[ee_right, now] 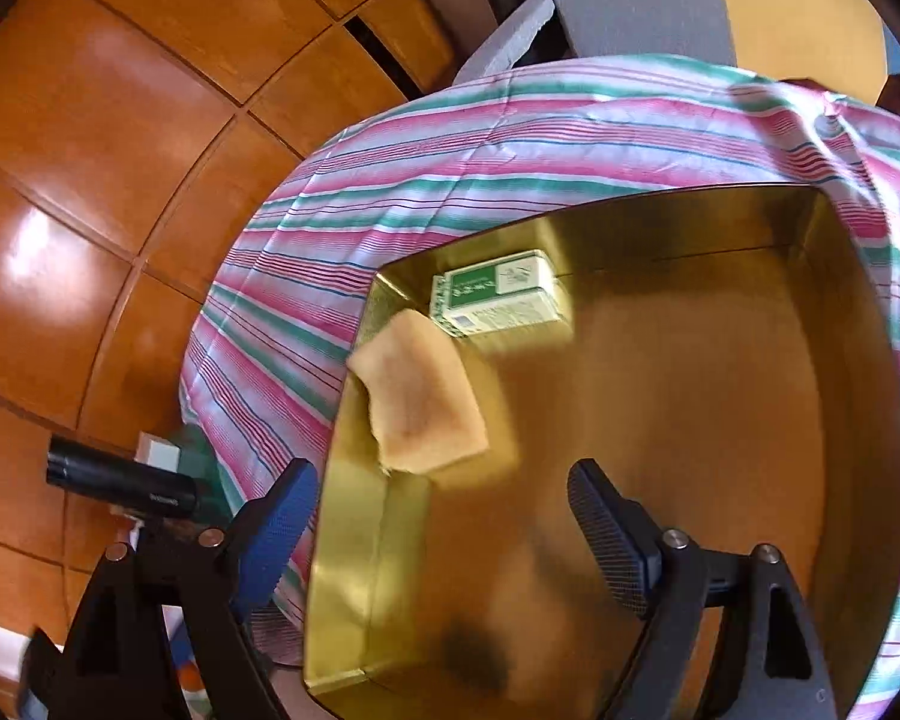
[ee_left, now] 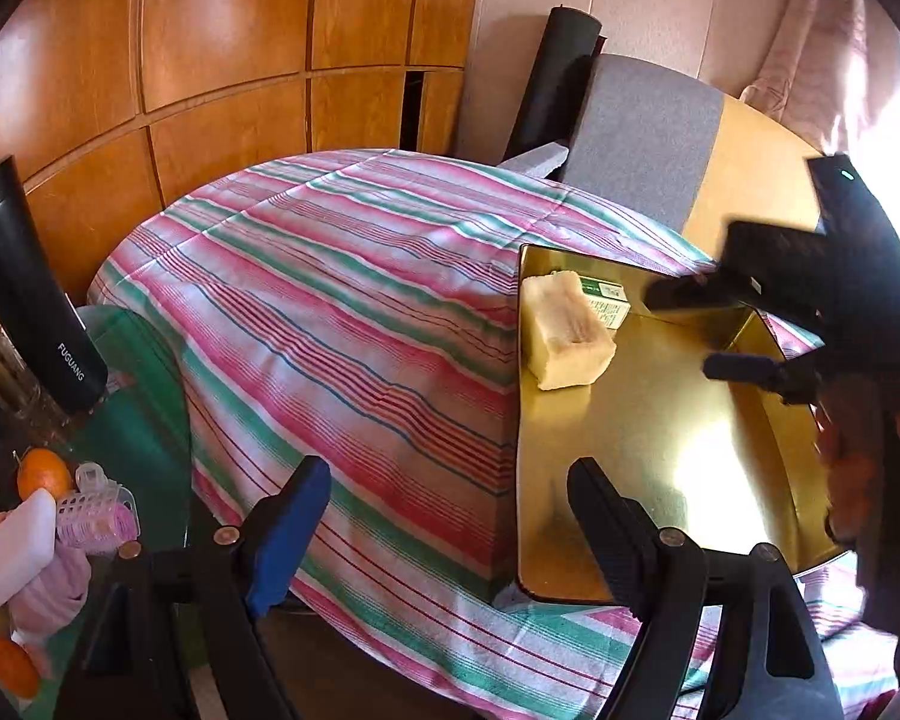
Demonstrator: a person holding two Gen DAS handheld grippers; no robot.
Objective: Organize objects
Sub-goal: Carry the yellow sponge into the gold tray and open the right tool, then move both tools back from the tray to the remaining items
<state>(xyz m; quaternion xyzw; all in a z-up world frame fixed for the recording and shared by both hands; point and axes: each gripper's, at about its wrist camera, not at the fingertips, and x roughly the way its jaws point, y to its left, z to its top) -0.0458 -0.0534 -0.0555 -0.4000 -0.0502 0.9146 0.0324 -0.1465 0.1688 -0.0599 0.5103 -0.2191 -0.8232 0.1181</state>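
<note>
A gold metal tin [ee_left: 660, 444] sits on the striped cloth [ee_left: 342, 312]; it also shows in the right wrist view [ee_right: 690, 420]. Inside lie a pale yellow sponge block [ee_left: 564, 333] [ee_right: 423, 396] and a green and white small box [ee_left: 606, 300] [ee_right: 501, 294]. My left gripper [ee_left: 450, 516] is open and empty, over the cloth by the tin's near left edge. My right gripper [ee_right: 444, 516] is open and empty above the tin, just short of the sponge; it appears at the right of the left wrist view [ee_left: 699, 330].
At the left on a green glass table [ee_left: 144, 420] lie a black FUGUANG flask [ee_left: 36, 300], an orange [ee_left: 42, 471], a white bar [ee_left: 18, 546] and pink hair rollers [ee_left: 96, 516]. Wooden cabinet doors [ee_left: 210, 60] stand behind. A grey chair [ee_left: 648, 132] is at the back.
</note>
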